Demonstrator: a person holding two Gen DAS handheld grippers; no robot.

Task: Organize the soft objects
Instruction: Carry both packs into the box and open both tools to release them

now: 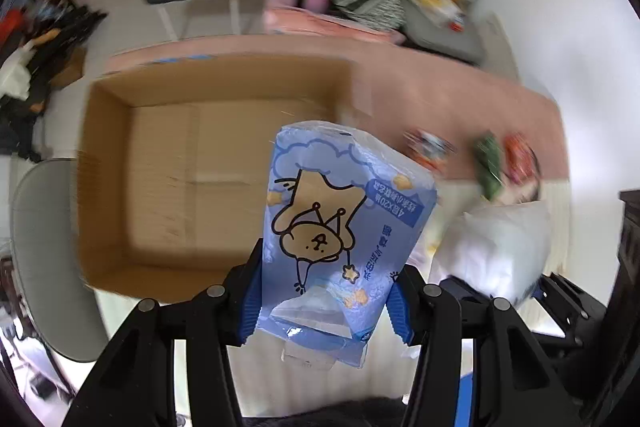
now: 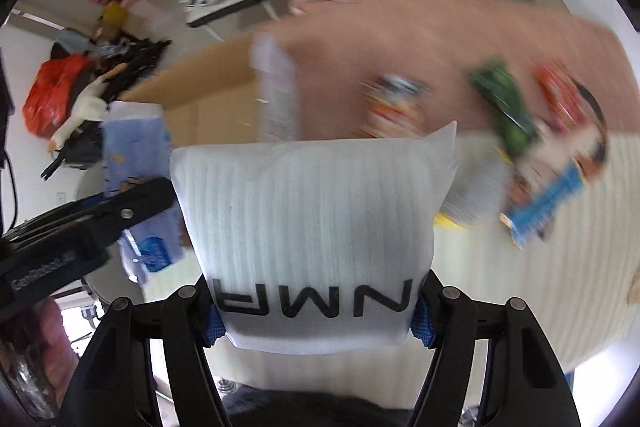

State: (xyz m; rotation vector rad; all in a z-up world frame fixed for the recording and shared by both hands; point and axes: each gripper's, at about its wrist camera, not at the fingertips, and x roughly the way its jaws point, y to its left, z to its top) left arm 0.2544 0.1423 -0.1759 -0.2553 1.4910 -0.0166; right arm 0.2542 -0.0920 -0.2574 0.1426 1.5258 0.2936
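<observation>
Cluttered room behind; pink-brown tabletop (image 1: 460,87) carries an open brown cardboard box (image 1: 108,155), bare inside, likely the drop point for the soft goods. Left gripper (image 1: 324,301) clamped partway on a pale blue plastic tissue pack with cartoon bear (image 1: 344,227), hanging over the box's near edge. Right gripper (image 2: 318,315) closed partway on a white ribbed foam pouch with black letters (image 2: 312,227), just right of the box. Blurred snack packets (image 2: 500,99) lie further right of the box. Both loads look ready to drop in.
</observation>
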